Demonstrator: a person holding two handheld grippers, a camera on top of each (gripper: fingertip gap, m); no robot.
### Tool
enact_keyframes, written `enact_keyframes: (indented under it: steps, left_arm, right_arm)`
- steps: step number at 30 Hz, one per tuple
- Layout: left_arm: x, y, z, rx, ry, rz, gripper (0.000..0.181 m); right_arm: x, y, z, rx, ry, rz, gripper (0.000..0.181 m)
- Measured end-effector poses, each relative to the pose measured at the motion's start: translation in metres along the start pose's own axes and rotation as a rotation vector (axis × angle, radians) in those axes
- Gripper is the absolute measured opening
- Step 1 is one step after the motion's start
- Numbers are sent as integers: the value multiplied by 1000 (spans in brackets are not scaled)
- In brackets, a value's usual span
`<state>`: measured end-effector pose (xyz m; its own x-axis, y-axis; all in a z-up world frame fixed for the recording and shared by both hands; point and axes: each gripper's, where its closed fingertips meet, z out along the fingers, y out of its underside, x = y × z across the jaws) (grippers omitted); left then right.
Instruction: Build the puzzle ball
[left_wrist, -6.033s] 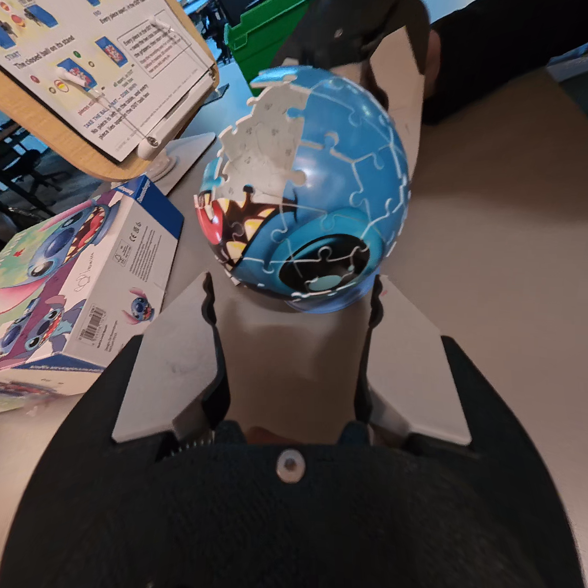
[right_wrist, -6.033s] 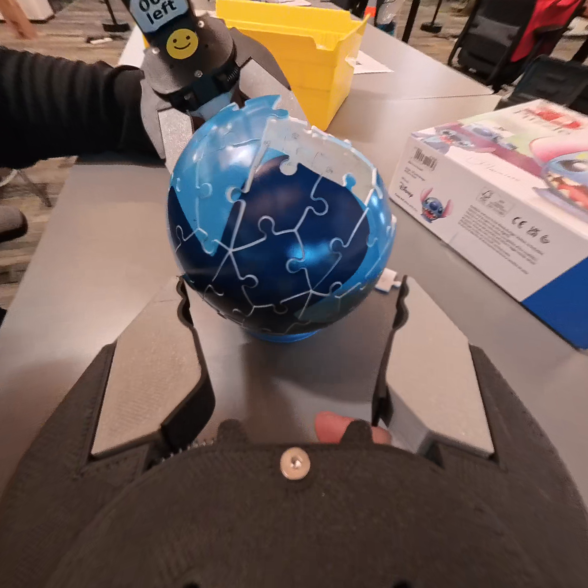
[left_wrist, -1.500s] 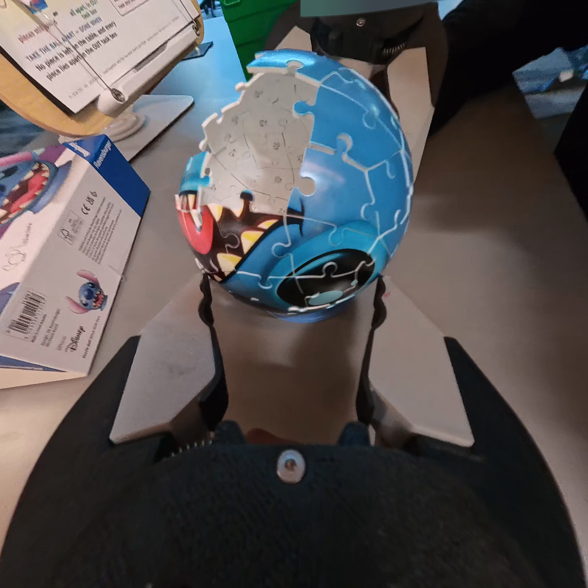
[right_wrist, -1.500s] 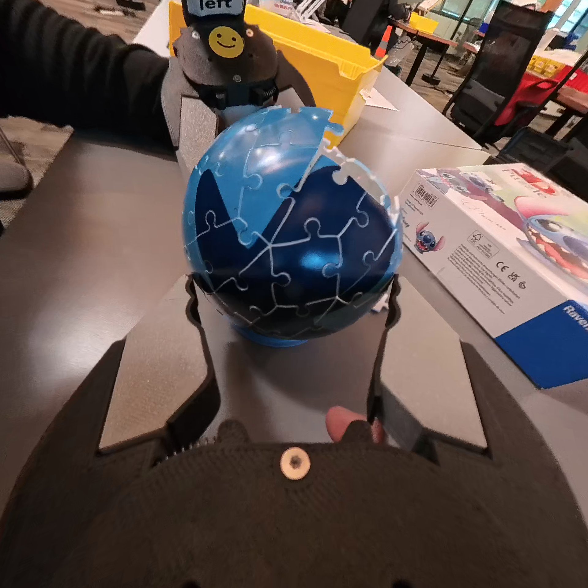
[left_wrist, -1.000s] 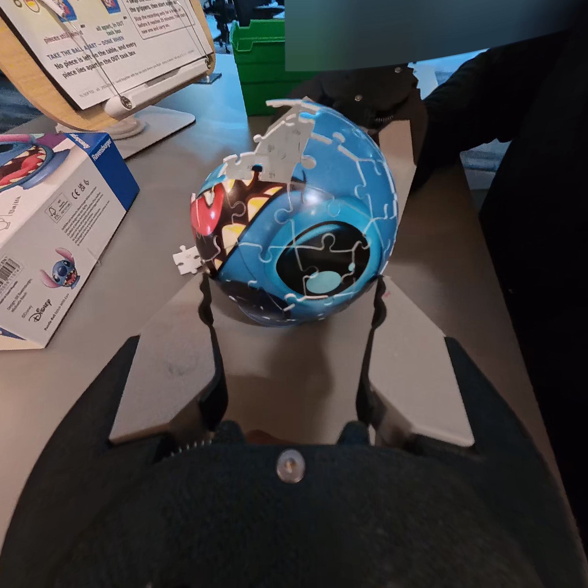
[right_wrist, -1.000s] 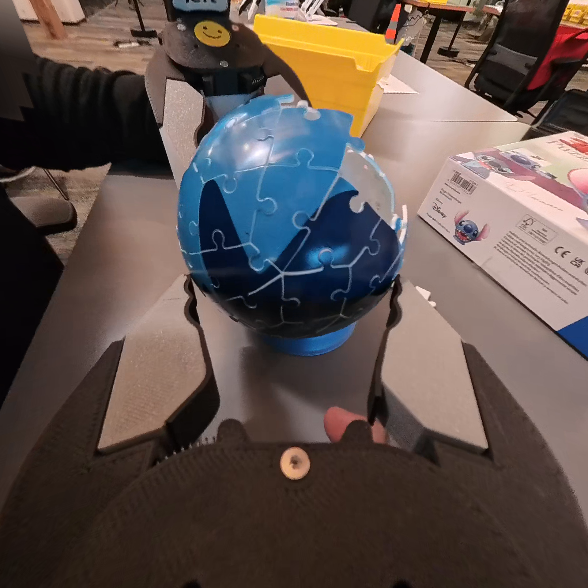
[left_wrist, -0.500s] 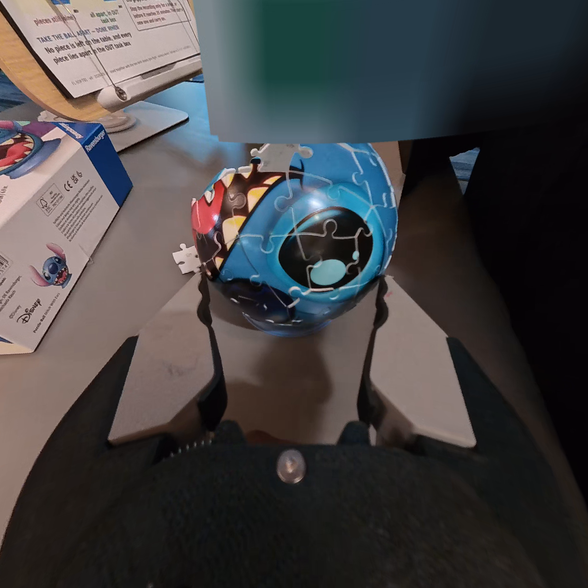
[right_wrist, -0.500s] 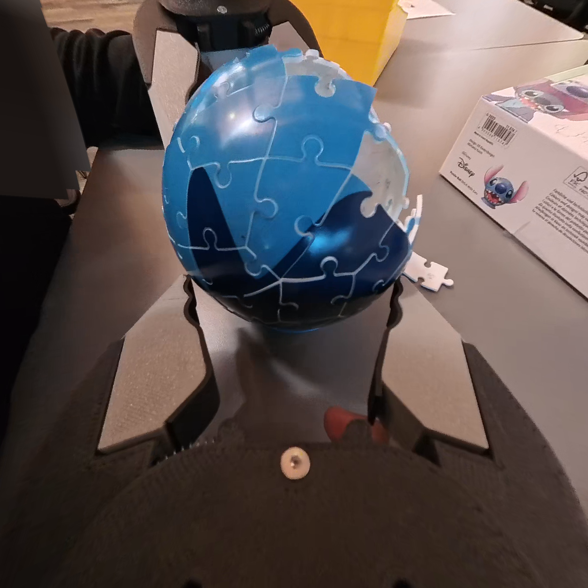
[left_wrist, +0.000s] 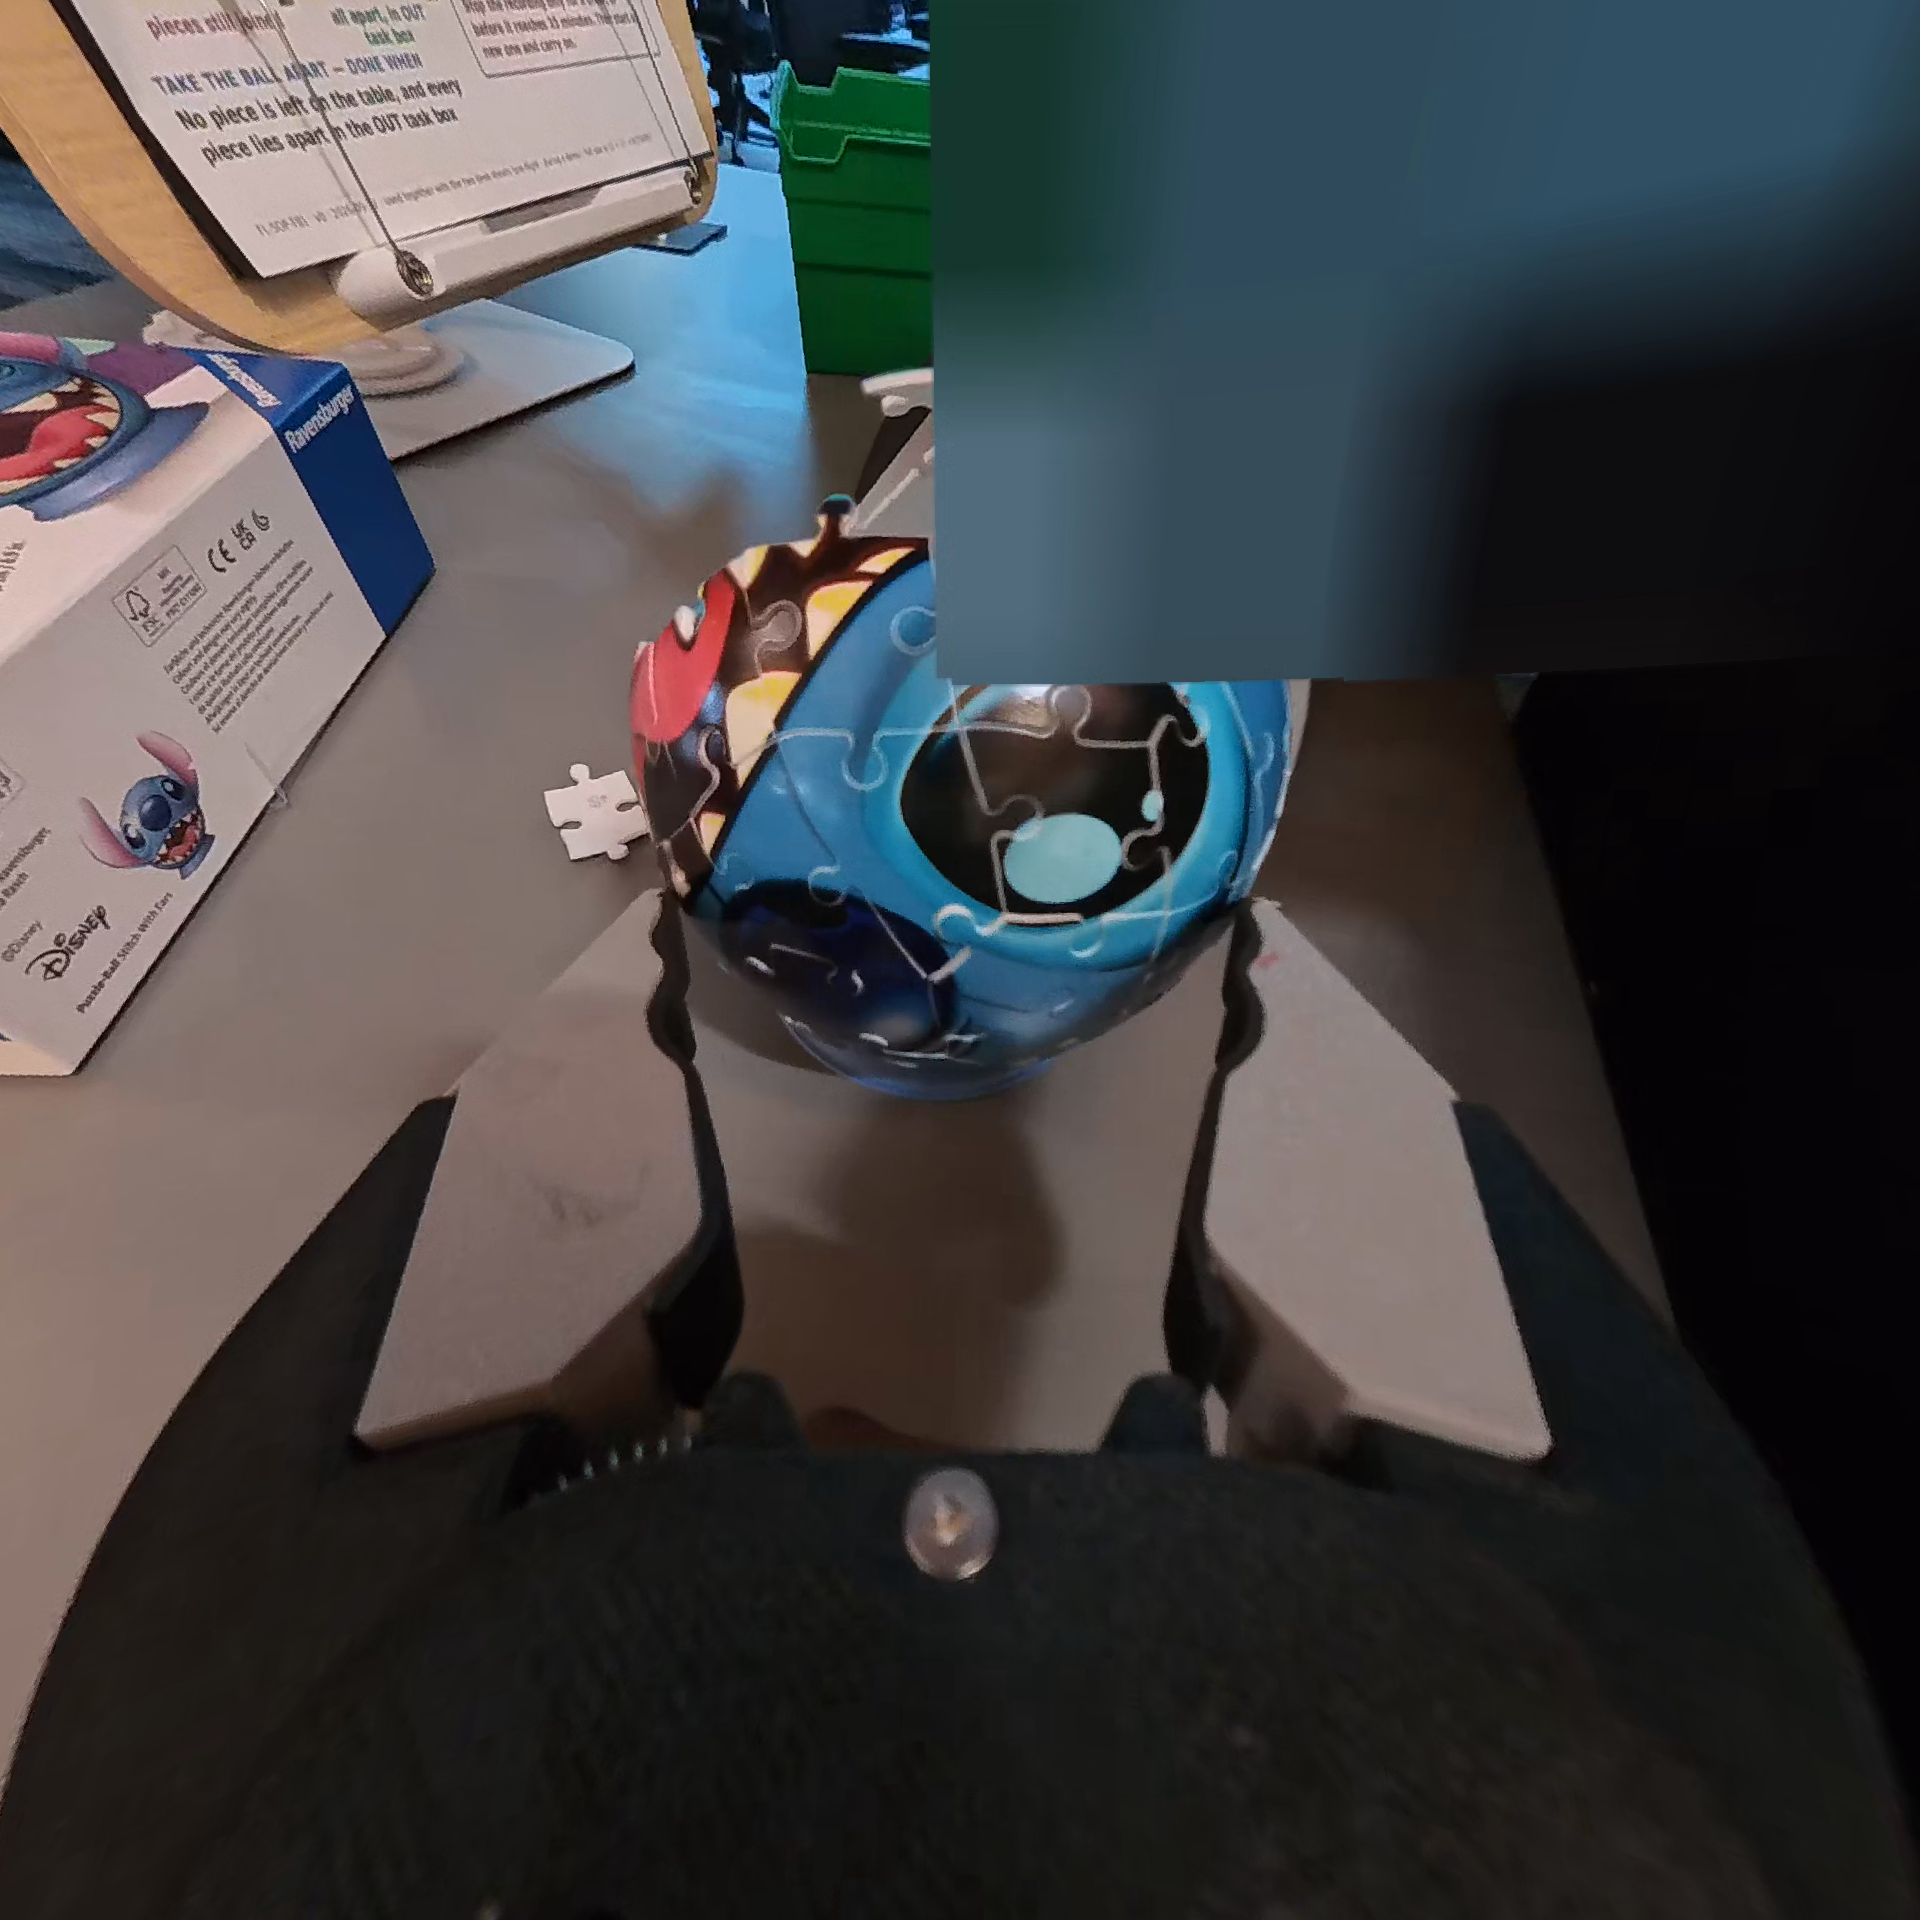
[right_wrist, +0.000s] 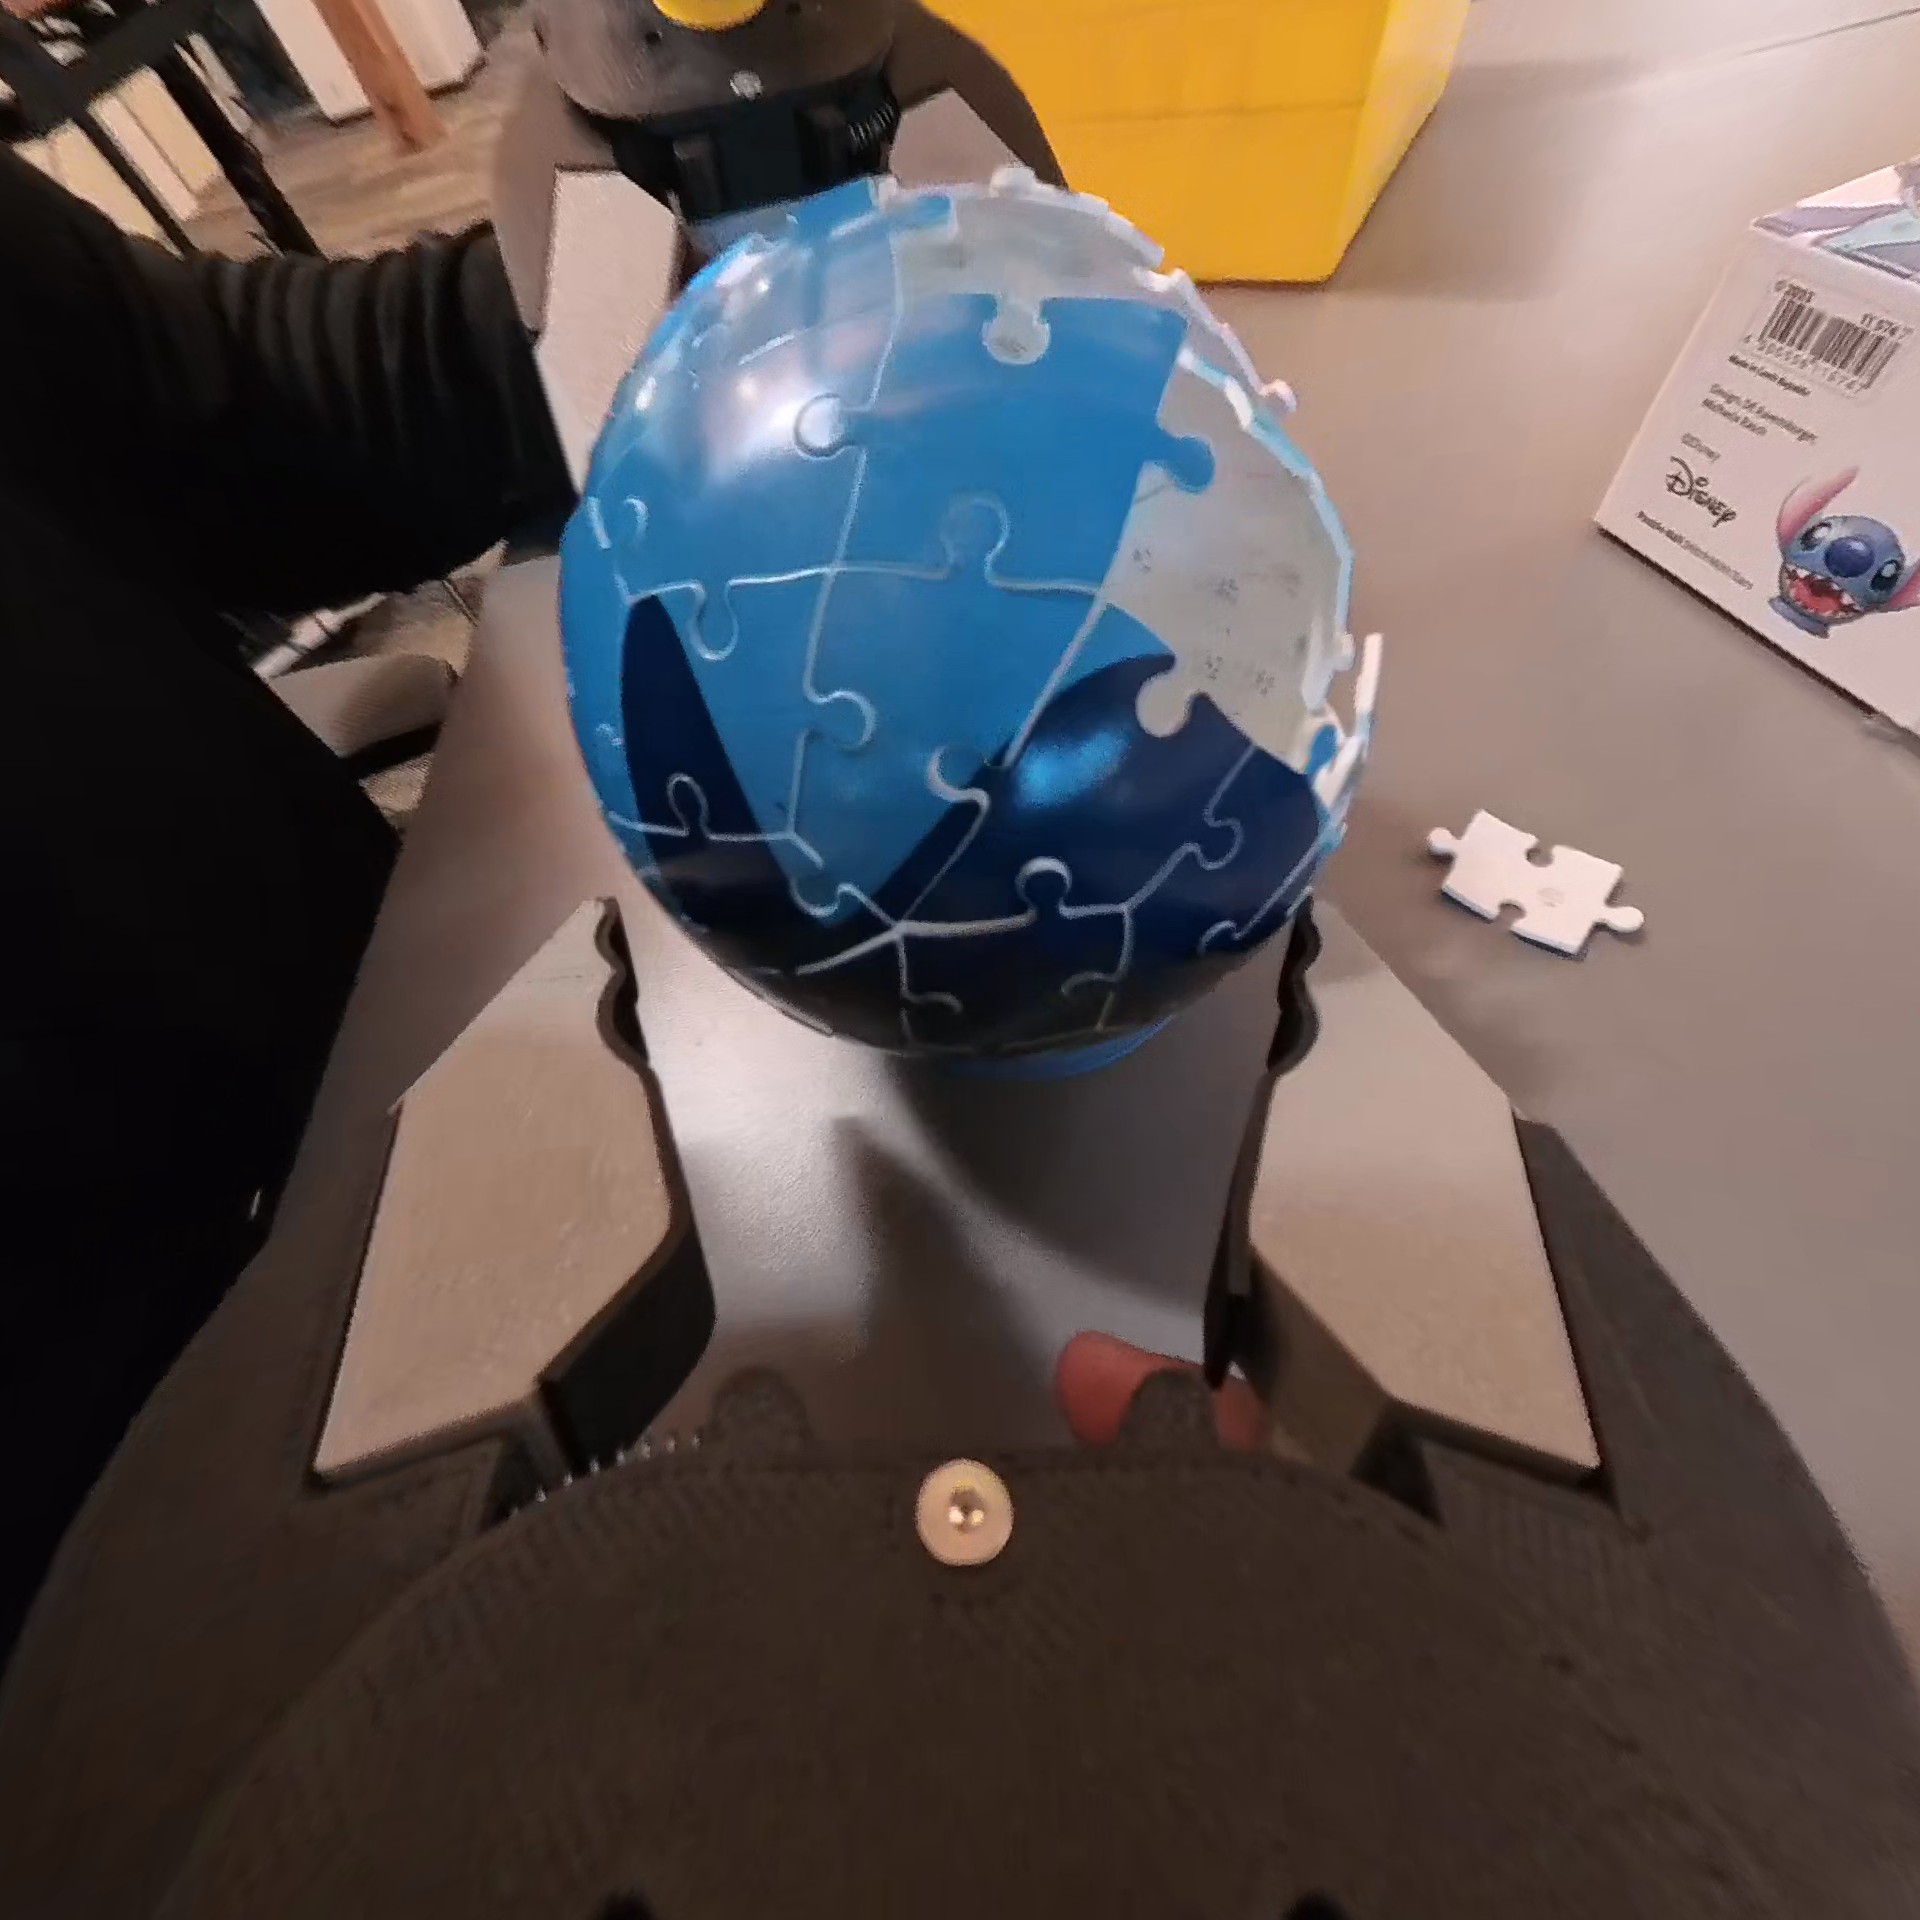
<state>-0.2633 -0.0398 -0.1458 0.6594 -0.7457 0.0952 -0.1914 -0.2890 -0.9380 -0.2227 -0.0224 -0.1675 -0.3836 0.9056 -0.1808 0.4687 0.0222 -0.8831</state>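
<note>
The puzzle ball (left_wrist: 1039, 831) stands on its blue stand (right_wrist: 1039, 1049) on the grey table. The left wrist view shows its eye and toothy mouth; a blur patch hides its top. The right wrist view shows its blue back (right_wrist: 883, 644) and a gap at the upper right, with white piece backs (right_wrist: 1236, 582) showing inside. My left gripper (left_wrist: 954, 935) is open, its tips either side of the ball's lower part. My right gripper (right_wrist: 954, 935) is open on the opposite side, likewise. One loose white piece (left_wrist: 592, 810) lies on the table beside the ball (right_wrist: 1532, 894).
The puzzle box (left_wrist: 156, 727) lies to one side (right_wrist: 1787, 436). A yellow bin (right_wrist: 1247, 135) and a green bin (left_wrist: 852, 229) stand at the table's far edges. An instruction sheet on a wooden stand (left_wrist: 416, 156) is behind the box. A black sleeve (right_wrist: 208, 468) reaches in. Spacing between my two grippers at the tips: around 7 cm.
Both grippers stayed open around the ball while swinging around it. The left view now faces the eye, the right view sees more of the gap, and the loose piece came into view.
</note>
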Motion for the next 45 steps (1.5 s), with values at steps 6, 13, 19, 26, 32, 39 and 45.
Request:
enact_keyframes:
  steps: [6,13,19,26,32,39,45]
  left_arm:
    - [1,1,-2,19,7,11,100]
    - [-1,0,-3,30,-16,33,100]
    - [-4,11,-2,-48,-64,189,102]
    - [-10,20,8,-124,-169,397,101]
    - [-12,19,14,-139,-195,398,103]
    - [-8,16,11,-110,-157,320,104]
    - [-6,16,8,-104,-165,333,102]
  right_arm:
    - [6,-11,-45,159,-43,38,115]
    - [60,-37,-89,263,99,44,101]
    - [35,-18,-62,181,57,-95,117]
    - [17,-11,-26,64,265,-329,121]
    - [11,-5,-4,6,284,-381,119]
    - [12,-4,0,-3,249,-272,116]
    - [4,-8,-10,65,151,-203,114]
